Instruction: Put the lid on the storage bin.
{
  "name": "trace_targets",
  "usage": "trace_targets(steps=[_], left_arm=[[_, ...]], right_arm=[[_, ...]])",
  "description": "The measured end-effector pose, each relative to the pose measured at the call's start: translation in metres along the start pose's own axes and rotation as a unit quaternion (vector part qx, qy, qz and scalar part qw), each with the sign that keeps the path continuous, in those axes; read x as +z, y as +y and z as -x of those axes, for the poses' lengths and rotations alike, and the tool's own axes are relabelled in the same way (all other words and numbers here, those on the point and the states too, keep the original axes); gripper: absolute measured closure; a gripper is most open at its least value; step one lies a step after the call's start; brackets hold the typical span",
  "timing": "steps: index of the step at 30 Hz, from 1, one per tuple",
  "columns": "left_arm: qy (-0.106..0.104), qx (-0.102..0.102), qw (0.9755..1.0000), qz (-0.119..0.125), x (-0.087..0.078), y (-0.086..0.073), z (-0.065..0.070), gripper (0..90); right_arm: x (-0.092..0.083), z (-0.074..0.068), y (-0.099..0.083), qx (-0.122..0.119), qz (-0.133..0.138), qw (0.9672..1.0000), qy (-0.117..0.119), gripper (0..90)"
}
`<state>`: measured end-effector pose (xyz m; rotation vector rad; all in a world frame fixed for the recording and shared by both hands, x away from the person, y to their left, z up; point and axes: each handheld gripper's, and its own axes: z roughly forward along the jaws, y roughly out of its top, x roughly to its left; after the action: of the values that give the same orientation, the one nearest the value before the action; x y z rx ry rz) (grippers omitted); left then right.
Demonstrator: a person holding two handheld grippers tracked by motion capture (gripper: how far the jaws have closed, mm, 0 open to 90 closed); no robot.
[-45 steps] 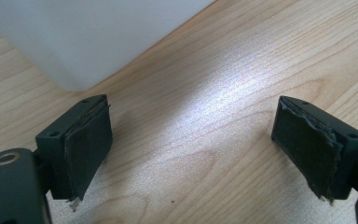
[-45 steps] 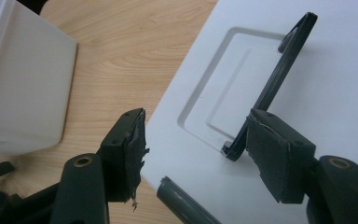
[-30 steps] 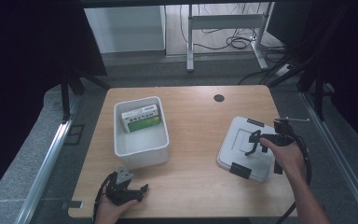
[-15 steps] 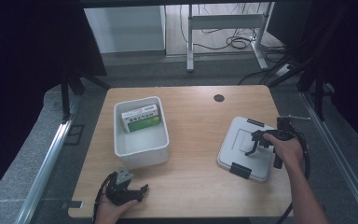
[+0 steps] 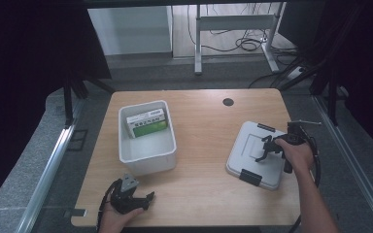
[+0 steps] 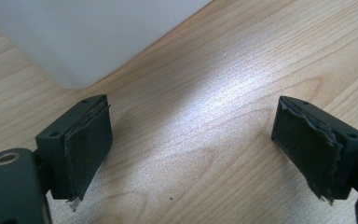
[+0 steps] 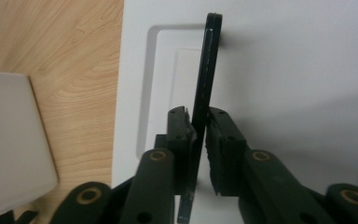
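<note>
A white box lid (image 5: 267, 174) lies flat on the right side of the table, and its thin black handle (image 7: 209, 60) stands up from the middle. My right gripper (image 5: 263, 148) reaches over the lid from the right. Its jaws have just been closing, and in the right gripper view the gripper (image 7: 200, 135) is shut with both pads against the handle. An open white bin (image 5: 148, 155) stands on the left half of the table with a green and white box (image 5: 148, 124) inside. My left gripper (image 5: 143, 199) rests near the front left edge, open and holding nothing (image 6: 191, 149).
The lid has black latches at its near end (image 5: 250, 177) and far end (image 5: 266, 127). A round cable hole (image 5: 228, 102) sits near the table's back edge. The bin's wall (image 6: 88, 32) stands just beyond the left gripper. Bare wood (image 5: 204, 145) lies between bin and lid.
My right gripper has shifted a little to the left over the lid, and its jaws have closed on the handle. The left hand has kept still.
</note>
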<state>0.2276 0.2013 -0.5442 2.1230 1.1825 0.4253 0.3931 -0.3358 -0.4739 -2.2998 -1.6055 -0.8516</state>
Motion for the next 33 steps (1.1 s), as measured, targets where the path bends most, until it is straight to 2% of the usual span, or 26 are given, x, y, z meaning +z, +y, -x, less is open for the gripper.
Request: trace_targets(steps=[7,12,15,24,30,33], left_arm=[[0.000,0.000,1.0000,0.000,0.000,0.000,0.000,12.1],[0.000,0.000,1.0000,0.000,0.000,0.000,0.000,12.1],[0.000,0.000,1.0000,0.000,0.000,0.000,0.000,12.1],[0.000,0.000,1.0000,0.000,0.000,0.000,0.000,12.0],[-0.002,0.001,1.0000,0.000,0.000,0.000,0.000,12.0],[-0.002,0.002,1.0000,0.000,0.000,0.000,0.000,12.0]], right_arm=[[0.000,-0.001,0.001,0.022,0.000,0.9998,-0.003,82.8],[0.000,-0.003,0.000,0.026,0.000,0.9996,-0.009,84.3],[-0.003,-0.006,0.000,0.023,-0.002,0.9996,-0.018,84.8],[-0.017,-0.020,0.001,0.009,0.005,0.9999,-0.009,84.9],[-0.026,-0.032,-0.002,-0.012,0.005,0.9999,0.002,84.9],[-0.031,-0.044,-0.004,-0.029,0.000,0.9996,0.007,84.9]])
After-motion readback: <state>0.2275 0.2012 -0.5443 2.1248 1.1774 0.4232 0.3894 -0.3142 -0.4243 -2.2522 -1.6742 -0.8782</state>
